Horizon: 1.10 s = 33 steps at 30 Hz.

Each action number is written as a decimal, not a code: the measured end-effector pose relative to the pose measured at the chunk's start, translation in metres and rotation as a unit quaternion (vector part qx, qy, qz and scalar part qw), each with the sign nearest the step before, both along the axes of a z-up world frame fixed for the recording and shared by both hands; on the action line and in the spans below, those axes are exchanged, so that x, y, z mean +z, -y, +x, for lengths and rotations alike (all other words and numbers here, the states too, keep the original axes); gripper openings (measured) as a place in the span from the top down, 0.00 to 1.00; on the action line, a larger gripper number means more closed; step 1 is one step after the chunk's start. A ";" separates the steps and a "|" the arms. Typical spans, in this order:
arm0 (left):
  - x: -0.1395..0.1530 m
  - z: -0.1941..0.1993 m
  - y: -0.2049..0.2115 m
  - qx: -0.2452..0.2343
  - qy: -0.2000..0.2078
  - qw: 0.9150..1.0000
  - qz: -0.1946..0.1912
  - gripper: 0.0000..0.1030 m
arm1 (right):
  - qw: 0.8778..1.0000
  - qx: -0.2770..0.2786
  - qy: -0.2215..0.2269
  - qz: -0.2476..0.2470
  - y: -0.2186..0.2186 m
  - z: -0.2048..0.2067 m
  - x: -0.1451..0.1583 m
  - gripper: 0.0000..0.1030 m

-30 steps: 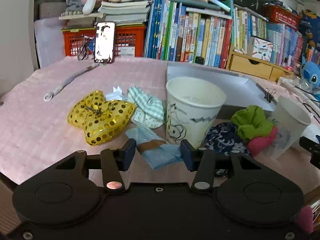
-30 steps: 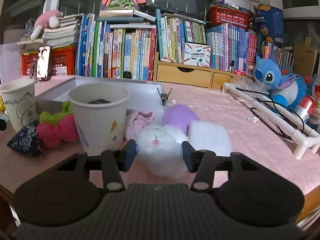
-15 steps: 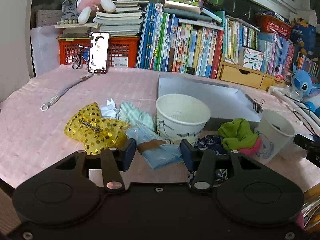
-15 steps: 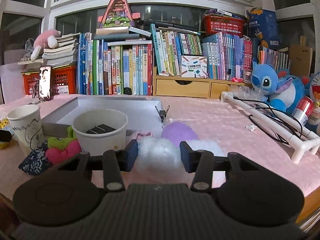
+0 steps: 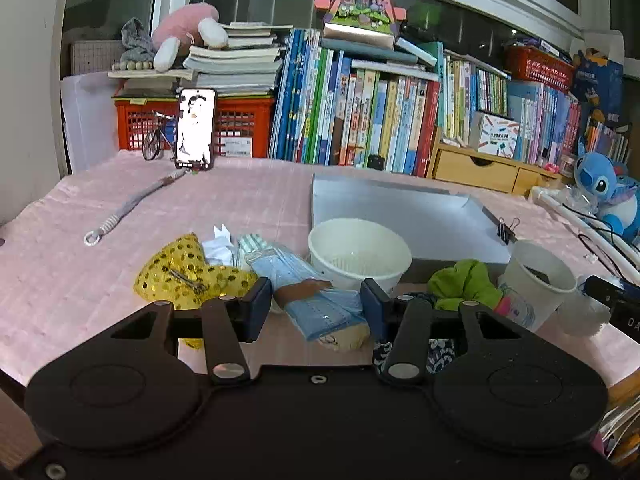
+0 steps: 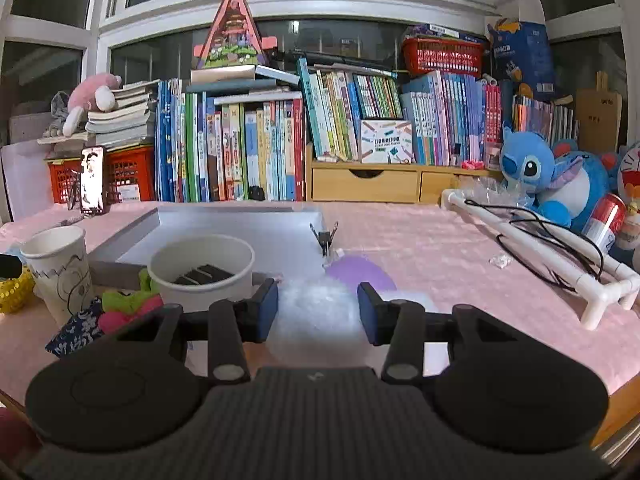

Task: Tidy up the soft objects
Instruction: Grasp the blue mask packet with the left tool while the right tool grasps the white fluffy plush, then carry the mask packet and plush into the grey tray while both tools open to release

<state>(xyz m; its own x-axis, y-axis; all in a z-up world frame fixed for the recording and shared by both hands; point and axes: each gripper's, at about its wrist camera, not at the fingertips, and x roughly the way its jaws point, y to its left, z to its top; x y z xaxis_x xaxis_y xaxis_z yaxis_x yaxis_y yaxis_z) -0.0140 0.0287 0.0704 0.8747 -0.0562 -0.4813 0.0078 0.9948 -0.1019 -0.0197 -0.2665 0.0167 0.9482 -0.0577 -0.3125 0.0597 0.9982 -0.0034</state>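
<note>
White fluff fills the gap in my right gripper [image 6: 318, 312]: a round white plush puff [image 6: 316, 316] sits between the jaws, which have just been closing, and both pads now press its sides, so I count it pinched. It sits on the pink-clothed bench [image 6: 420, 240], just in front of a lilac plush ball [image 6: 358, 274] and beside the paper cup holding dark clips [image 6: 202, 270].

My left gripper [image 5: 316, 308] is clamped on a pale blue plastic-wrapped packet with a brown band [image 5: 316, 300], both pads against its sides, in front of an empty white paper cup [image 5: 358, 254] and right of a yellow sequinned bow [image 5: 188, 278].

I judge the puff very light and springy; it will squash under the pads and could slide out, so a hold across its middle, deep between the pads, suits it best. The packet looks floppy and slick in its wrapper; gripping at the banded middle should keep its ends from drooping much.

A grey shallow tray [image 6: 224, 236] lies open behind the cups.
</note>
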 end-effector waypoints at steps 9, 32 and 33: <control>0.016 0.005 -0.004 -0.006 0.021 1.000 -0.003 0.55 | 1.000 0.002 0.008 0.013 0.004 0.002 0.007 0.54; 0.090 0.112 0.030 -0.118 0.029 0.992 -0.042 0.55 | 0.994 0.048 0.014 0.100 0.041 0.085 0.074 0.54; 0.090 0.124 0.036 -0.124 0.016 0.991 -0.045 0.55 | 0.993 0.053 0.010 0.104 0.040 0.092 0.078 0.54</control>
<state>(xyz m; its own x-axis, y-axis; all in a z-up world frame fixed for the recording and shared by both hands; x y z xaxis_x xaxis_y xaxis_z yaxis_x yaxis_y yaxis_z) 0.1100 -0.0072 0.1603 0.8435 -0.3140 -0.4358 0.2566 0.9483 -0.1866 0.0728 -0.3064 0.0942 0.9518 0.1063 -0.2877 -0.0475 0.9778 0.2041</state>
